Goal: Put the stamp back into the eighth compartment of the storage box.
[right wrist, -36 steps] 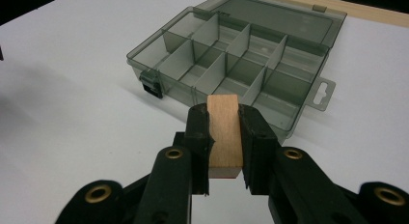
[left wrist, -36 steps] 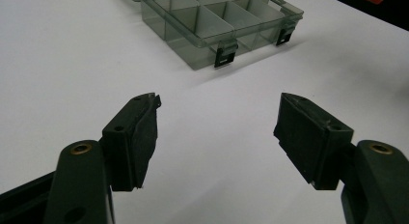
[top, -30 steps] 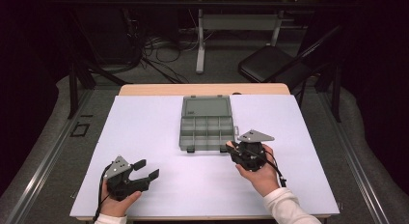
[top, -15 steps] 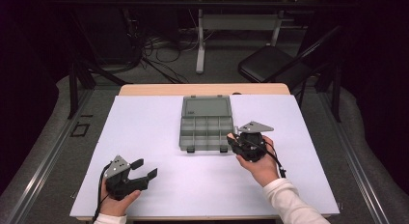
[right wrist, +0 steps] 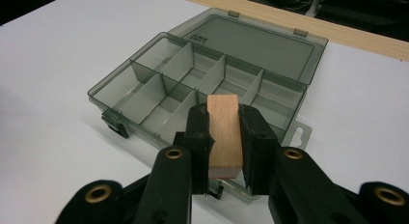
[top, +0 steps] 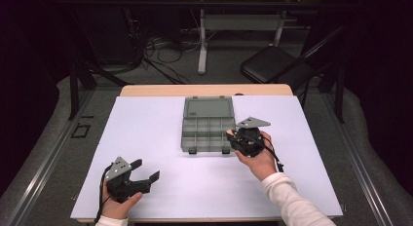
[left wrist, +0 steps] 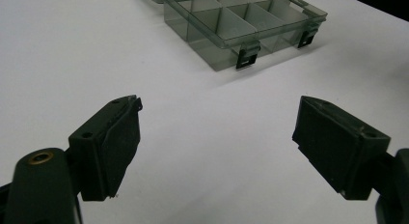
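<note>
Right gripper (right wrist: 224, 137) clamps a wooden block (right wrist: 224, 132) at the open box (right wrist: 159, 96), not yet placed; left gripper (left wrist: 217, 147) gapes empty, having just been opening.

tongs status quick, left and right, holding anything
Left tongs: open, nothing between them, jaws have just been opening.
Right tongs: shut on a wooden block, over the compartment box.

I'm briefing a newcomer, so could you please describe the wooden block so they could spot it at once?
On the white table an open grey compartment box lies near the far edge. At its near right corner, the right gripper clamps the wooden block: a plain tan slab, the sole wooden piece among grey and black plastic.
</note>
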### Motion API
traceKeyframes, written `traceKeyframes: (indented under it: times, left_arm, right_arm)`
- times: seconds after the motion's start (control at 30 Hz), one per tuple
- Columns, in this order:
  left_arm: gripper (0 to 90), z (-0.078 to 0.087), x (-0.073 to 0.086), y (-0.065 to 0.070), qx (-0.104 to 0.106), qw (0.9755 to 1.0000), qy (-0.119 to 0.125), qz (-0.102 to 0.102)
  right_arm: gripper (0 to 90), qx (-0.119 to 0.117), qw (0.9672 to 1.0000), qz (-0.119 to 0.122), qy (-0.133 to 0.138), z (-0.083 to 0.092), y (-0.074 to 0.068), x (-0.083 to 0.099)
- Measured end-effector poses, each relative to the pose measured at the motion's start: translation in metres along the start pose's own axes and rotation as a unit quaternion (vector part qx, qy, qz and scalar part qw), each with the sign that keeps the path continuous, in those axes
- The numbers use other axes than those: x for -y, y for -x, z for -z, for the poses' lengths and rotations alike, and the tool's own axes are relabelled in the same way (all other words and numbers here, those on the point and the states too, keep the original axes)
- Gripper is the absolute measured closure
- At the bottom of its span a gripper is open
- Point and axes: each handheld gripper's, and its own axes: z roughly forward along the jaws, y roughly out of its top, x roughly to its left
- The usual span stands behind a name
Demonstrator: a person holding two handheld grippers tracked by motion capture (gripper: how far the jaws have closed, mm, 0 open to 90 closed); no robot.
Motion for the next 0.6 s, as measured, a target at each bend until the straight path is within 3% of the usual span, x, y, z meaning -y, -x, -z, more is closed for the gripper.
traceKeyframes:
  times: [0.27, 0.47, 0.6]
  left_arm:
    - [14.8, 0.0, 0.001, 0.0, 0.006, 1.0, -0.004, -0.006]
    - [5.6, 0.001, 0.002, 0.0, 0.007, 0.9999, -0.013, -0.007]
    - [0.5, 0.002, 0.001, -0.001, 0.02, 0.9998, -0.007, 0.002]
  right_arm:
    - [75.8, 0.006, 1.0, -0.003, -0.003, -0.011, 0.004, 0.001]
    - [75.8, 0.008, 0.9999, -0.005, -0.005, -0.017, 0.008, 0.002]
    - [75.8, 0.008, 0.9999, -0.005, -0.008, -0.02, 0.008, 0.002]
